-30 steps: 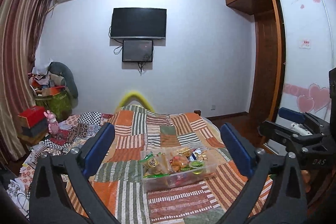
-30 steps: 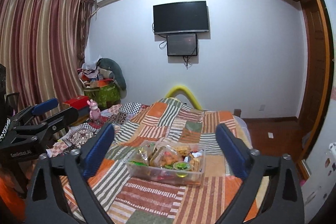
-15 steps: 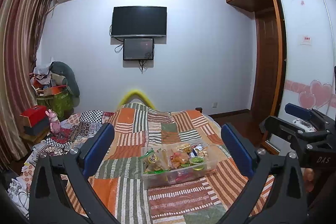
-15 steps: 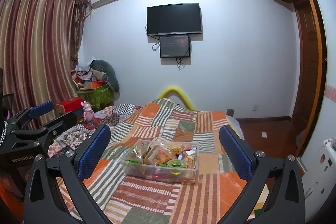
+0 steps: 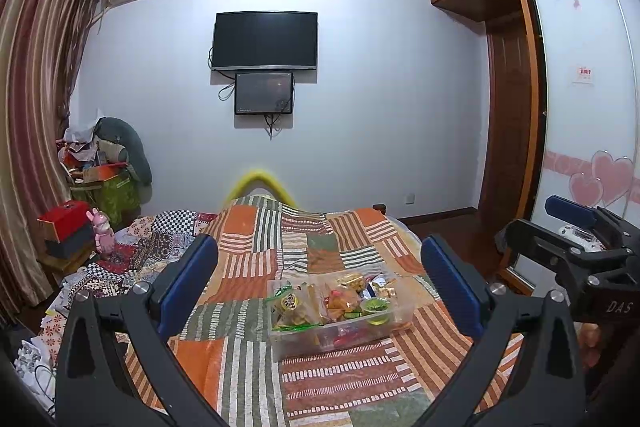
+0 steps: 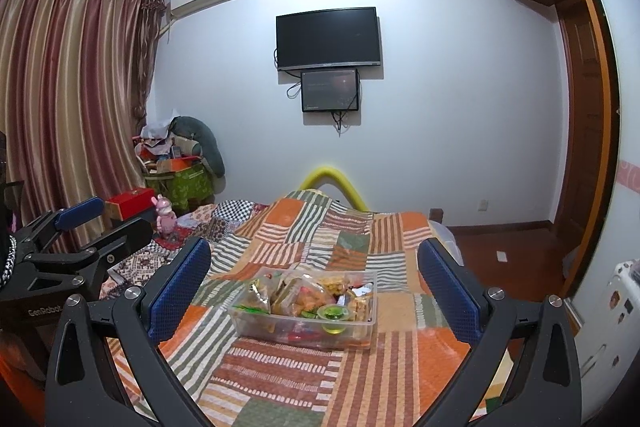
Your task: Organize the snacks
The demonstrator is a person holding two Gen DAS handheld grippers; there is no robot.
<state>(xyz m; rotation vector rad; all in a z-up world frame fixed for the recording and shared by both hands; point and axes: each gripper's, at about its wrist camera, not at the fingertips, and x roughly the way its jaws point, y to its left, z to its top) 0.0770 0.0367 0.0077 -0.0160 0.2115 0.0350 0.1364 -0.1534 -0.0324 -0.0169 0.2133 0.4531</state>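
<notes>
Both our left tongs (image 5: pixel 318 281) and right tongs (image 6: pixel 314 277) gape wide, empty. The clear snack tub (image 6: pixel 306 331) sits on the bed's patchwork quilt (image 6: pixel 360 247); its crinkly packets (image 6: pixel 298 297) look light and slippery, so we'd pinch edges.

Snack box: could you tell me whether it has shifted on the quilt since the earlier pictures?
No; the snack box sits by the same red-striped quilt patch as before.

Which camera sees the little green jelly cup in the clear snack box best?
The right wrist view: the small green jelly cup sits at the near wall of the clear plastic snack box, facing the camera. The left wrist view shows the same cup toward the box's right end, smaller and partly tucked among packets.
</notes>
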